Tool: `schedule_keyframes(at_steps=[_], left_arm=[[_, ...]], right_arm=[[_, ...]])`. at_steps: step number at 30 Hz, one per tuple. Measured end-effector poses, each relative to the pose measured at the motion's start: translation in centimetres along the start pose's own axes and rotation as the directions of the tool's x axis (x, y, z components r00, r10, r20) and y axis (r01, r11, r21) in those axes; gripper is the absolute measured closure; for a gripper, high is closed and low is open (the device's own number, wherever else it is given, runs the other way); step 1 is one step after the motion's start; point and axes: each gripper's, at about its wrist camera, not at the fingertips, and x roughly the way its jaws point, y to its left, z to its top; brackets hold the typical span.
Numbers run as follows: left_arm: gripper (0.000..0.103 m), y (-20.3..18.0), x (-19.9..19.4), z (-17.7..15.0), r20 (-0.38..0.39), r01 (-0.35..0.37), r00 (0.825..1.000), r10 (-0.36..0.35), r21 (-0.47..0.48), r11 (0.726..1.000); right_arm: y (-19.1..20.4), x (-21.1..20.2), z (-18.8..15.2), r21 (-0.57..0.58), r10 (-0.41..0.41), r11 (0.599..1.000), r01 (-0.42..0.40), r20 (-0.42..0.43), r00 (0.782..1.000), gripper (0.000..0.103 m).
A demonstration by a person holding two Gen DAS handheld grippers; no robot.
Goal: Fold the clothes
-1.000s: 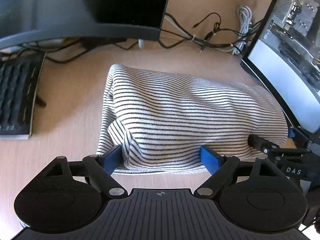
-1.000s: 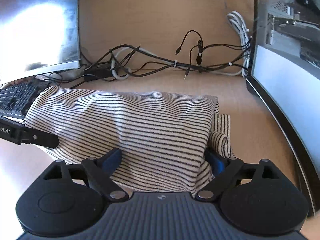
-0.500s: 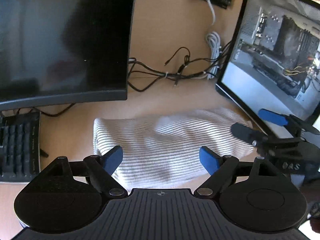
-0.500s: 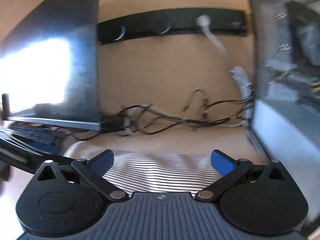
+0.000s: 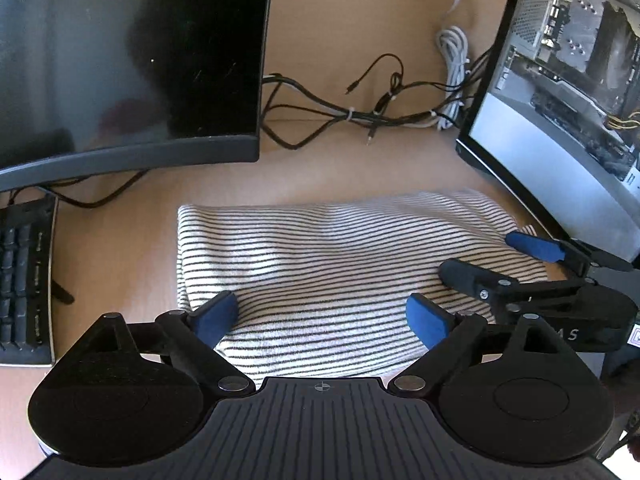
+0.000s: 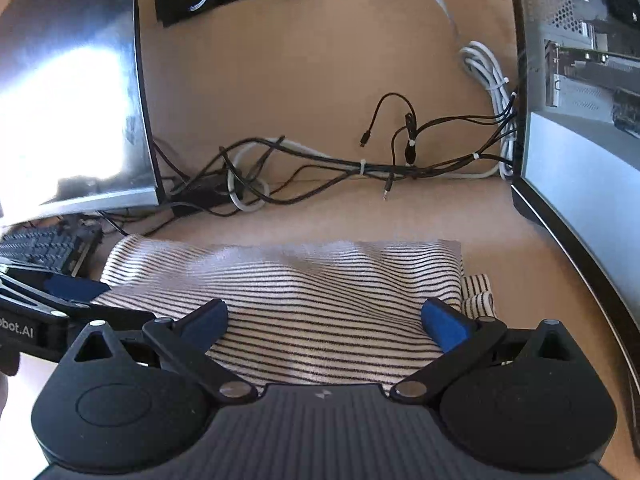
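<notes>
Hidden: the near edge of the striped garment (image 5: 340, 264) is covered by both gripper bodies; in the right wrist view a small striped flap (image 6: 478, 294) sticks out past its right end, and how it joins the rest cannot be made out.
Cut off: the monitor (image 5: 120, 60) and keyboard (image 5: 24, 284) on the left and the PC case (image 5: 568, 80) on the right all run out of frame.
Garment place: folded flat on the bench (image 5: 120, 248), between monitor and PC case, cables (image 5: 360, 112) behind it toward the rear edge.
Long axis: left to right, parallel to the bench's rear edge; the stripes run the same way.
Left gripper (image 5: 320, 316): 2 blue fingers wide apart over the garment's near-left part, clamping nothing.
Right gripper (image 6: 324, 320): fingers wide apart over the near-right part, nothing between them.
Writing: "bot.AI" on the left gripper's side in the right wrist view; letters ending in "S" on the right gripper in the left wrist view.
</notes>
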Motion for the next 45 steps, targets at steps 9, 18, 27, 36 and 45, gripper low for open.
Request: schedule_keyframes(at_steps=[9, 18, 27, 36, 45], left_arm=[[0.027, 2.8, -2.3, -0.1, 0.036, -0.011, 0.999, 0.018, -0.181, 0.983], [0.064, 1.1, -1.0, 0.0, 0.018, -0.05, 0.999, 0.051, -0.085, 0.995], [0.062, 2.0, -3.3, -0.7, 0.055, 0.012, 0.998, -0.005, -0.139, 0.99], [0.035, 2.7, -4.3, -0.6, 0.103, 0.114, 0.989, -0.104, -0.098, 0.989], [0.027, -2.4, -4.3, 2.4, 0.119, 0.205, 0.972, -0.201, -0.021, 0.979]], right_arm=[[-1.8, -0.6, -0.9, -0.071, 0.076, 0.995, -0.075, 0.005, 0.997, 0.0], [-2.0, -0.2, -0.9, -0.093, 0.066, 0.994, -0.064, 0.026, 0.997, 0.0], [-4.1, -2.5, 0.2, -0.058, 0.053, 0.997, -0.047, 0.093, 0.994, 0.0], [-8.3, -1.4, -0.1, 0.121, -0.027, 0.992, 0.023, 0.029, 0.999, 0.0], [-6.5, -1.8, -0.5, 0.102, 0.043, 0.994, -0.042, -0.005, 0.999, 0.0]])
